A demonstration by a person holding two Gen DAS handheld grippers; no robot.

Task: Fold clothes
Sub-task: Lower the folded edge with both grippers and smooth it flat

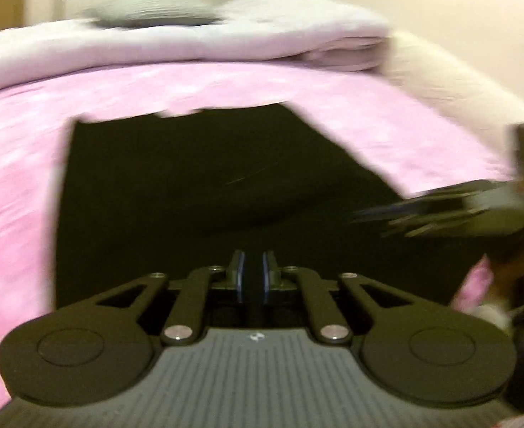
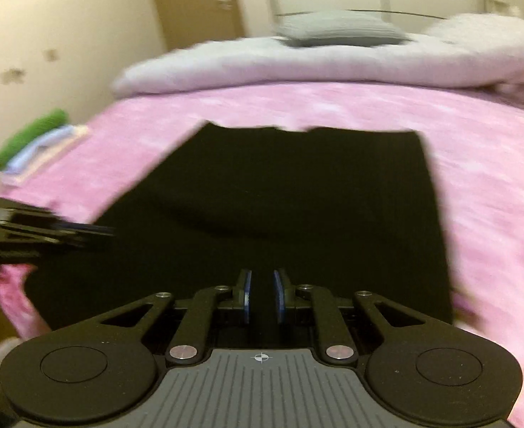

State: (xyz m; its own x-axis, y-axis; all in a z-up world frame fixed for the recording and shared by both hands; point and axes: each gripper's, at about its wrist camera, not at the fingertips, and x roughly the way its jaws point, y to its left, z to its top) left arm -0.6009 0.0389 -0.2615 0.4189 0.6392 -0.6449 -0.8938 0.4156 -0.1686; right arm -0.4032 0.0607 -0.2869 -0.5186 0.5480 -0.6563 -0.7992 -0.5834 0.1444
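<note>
A black garment [image 1: 208,178] [image 2: 297,185] lies spread flat on a pink bedspread [image 1: 19,178] [image 2: 493,178], its near edge raised toward both grippers. My left gripper [image 1: 254,260] is at the near edge on the garment's left side. Its blue pads stand close together with black cloth filling the narrow gap. My right gripper [image 2: 262,278] holds the same edge further right, also with black cloth between its pads. Each gripper shows blurred from the side in the other view: the right gripper [image 1: 369,214] and the left gripper [image 2: 101,232].
A pale folded quilt [image 1: 190,42] [image 2: 297,67] lies across the far end of the bed with a grey pillow [image 1: 147,10] [image 2: 336,30] on it. A stack of folded clothes [image 2: 37,142], green on top, sits at the bed's left edge. Beyond are a cream wall and a door [image 2: 197,0].
</note>
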